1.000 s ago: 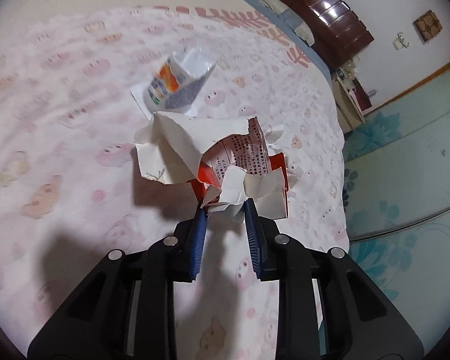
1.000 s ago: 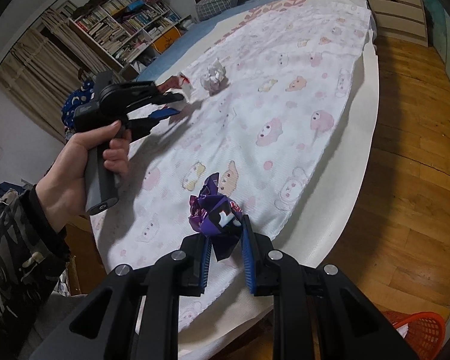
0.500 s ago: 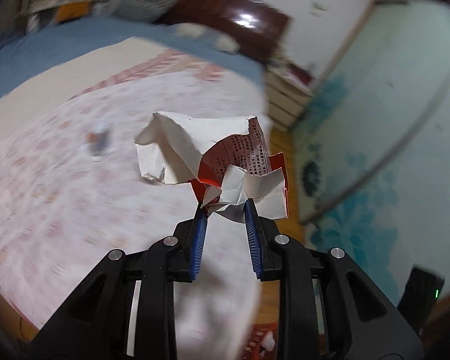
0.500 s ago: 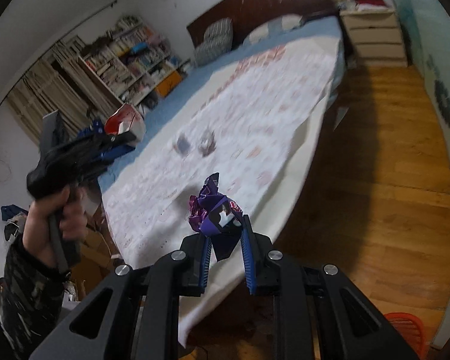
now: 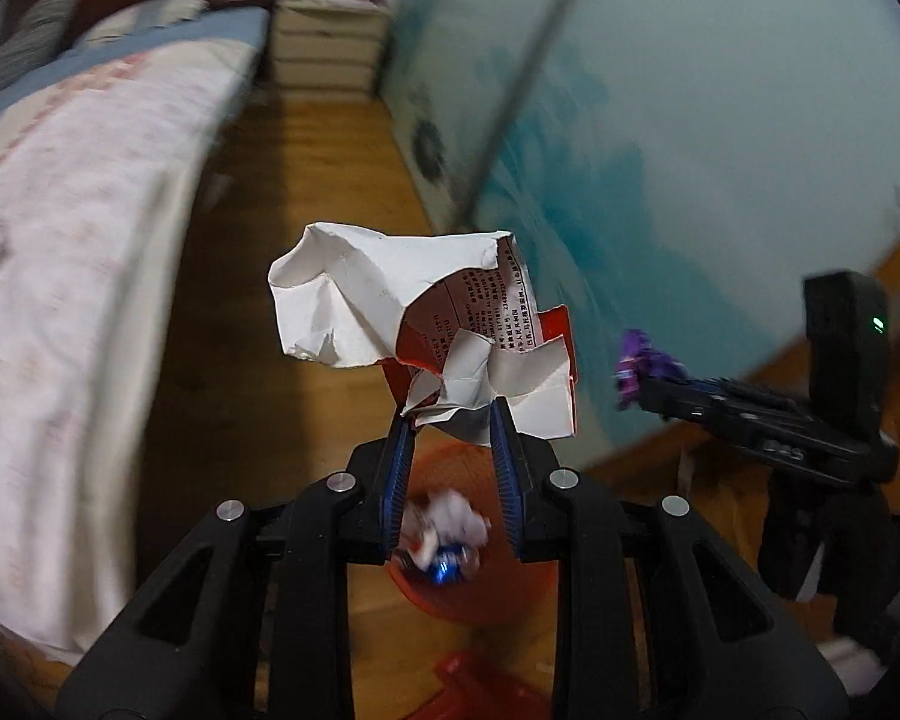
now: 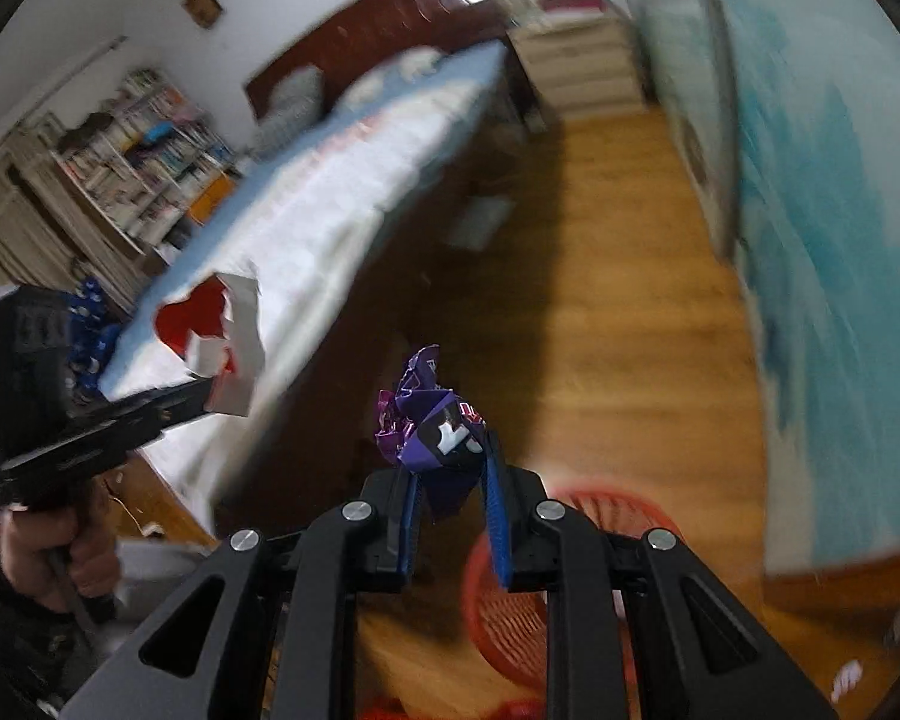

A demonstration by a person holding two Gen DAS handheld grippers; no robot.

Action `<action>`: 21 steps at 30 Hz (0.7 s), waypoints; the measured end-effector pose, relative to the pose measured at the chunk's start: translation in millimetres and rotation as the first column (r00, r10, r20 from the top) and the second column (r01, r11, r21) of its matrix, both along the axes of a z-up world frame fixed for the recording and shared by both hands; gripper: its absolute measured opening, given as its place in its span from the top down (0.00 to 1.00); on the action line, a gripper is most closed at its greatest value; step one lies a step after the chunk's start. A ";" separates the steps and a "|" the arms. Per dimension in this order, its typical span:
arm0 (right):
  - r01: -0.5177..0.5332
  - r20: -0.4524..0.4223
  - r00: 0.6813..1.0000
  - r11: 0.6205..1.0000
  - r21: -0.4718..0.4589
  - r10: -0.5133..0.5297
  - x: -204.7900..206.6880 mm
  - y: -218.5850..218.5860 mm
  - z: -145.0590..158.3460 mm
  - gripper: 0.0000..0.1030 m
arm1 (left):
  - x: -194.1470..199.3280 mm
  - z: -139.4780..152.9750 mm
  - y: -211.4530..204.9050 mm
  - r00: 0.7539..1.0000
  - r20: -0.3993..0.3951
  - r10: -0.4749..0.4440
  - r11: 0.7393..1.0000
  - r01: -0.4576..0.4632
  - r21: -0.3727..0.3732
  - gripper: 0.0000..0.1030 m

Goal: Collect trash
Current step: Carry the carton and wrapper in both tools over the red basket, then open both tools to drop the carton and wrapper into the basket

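My left gripper (image 5: 449,414) is shut on a crumpled white and red paper carton (image 5: 390,312) and holds it in the air above a red basket (image 5: 450,594) on the floor, which holds some crumpled trash (image 5: 447,531). My right gripper (image 6: 447,450) is shut on a crumpled purple wrapper (image 6: 432,420), above and left of the same red basket (image 6: 510,606). The right gripper with its purple wrapper (image 5: 642,363) also shows at the right in the left wrist view. The left gripper with the carton (image 6: 210,330) shows at the left in the right wrist view.
The bed with a white patterned sheet (image 5: 60,228) runs along the left. A wooden floor (image 6: 618,312) lies between the bed and a teal wall (image 6: 810,228). White drawers (image 5: 324,48) stand at the far end. A bookshelf (image 6: 144,162) stands behind the bed.
Both grippers have swung away from the bed, each still holding its piece of trash, and now hang over the floor by the red basket.
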State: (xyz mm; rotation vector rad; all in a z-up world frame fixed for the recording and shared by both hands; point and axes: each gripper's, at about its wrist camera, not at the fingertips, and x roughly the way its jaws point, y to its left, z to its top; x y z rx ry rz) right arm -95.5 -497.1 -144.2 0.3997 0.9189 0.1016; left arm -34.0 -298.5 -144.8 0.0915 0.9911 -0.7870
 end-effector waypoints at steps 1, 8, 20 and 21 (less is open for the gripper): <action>0.010 -0.039 0.999 1.000 0.000 -0.010 -7.1 -6.3 -17.0 0.80 | -8.5 -9.1 -10.5 1.000 -0.010 -0.027 0.999 0.027 0.025 0.75; 0.088 -0.187 0.980 0.993 0.075 -0.072 -44.3 -27.2 -105.0 0.80 | -36.0 -70.9 -50.8 0.994 -0.066 -0.089 0.969 0.101 0.224 0.75; 0.135 -0.224 0.968 0.986 0.099 -0.110 -56.7 -48.8 -137.1 0.51 | -51.2 -85.4 -88.6 0.984 -0.073 -0.162 0.938 0.176 0.298 0.76; 0.147 -0.223 0.967 0.984 0.098 -0.122 -57.5 -52.9 -136.6 0.49 | -51.9 -85.7 -88.9 0.984 -0.073 -0.163 0.937 0.177 0.302 0.70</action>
